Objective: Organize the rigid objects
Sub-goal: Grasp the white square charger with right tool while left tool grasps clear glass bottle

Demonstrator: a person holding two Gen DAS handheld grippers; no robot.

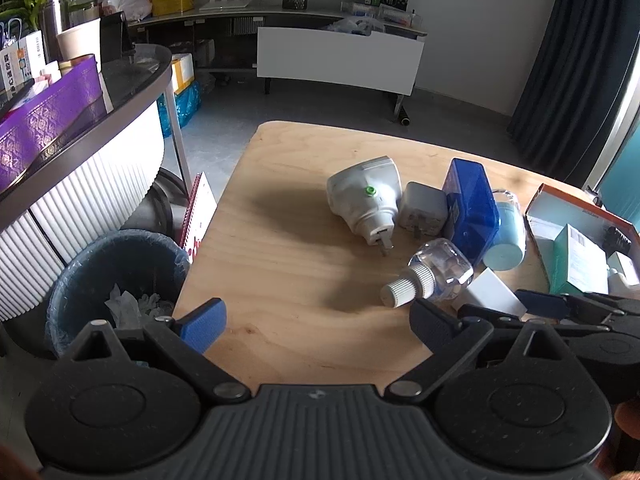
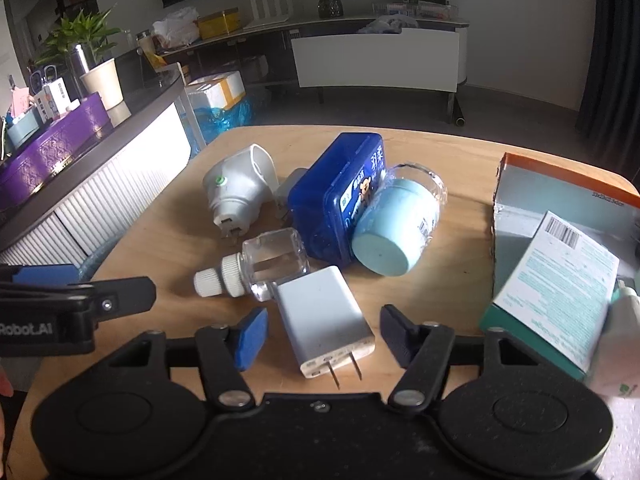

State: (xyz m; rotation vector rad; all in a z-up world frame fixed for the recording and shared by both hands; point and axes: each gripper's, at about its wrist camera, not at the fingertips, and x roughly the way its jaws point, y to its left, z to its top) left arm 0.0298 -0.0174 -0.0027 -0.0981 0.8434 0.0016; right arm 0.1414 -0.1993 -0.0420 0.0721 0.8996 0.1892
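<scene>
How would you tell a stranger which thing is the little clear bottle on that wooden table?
Start at the wooden table and find the big blue box in the cluster at its middle. Lying on its side just in front of that box, beside the flat white charger, is the small clear bottle. It is the only see-through item with a ribbed white cap.

Left black two-finger gripper with blue pads (image 1: pixel 316 322): jaws spread wide, low over near edge of light wooden table (image 1: pixel 288 248), gripping nothing. Right black two-finger gripper with blue pads (image 2: pixel 324 330): jaws apart, straddling white flat charger (image 2: pixel 325 320), pads not touching it.
</scene>
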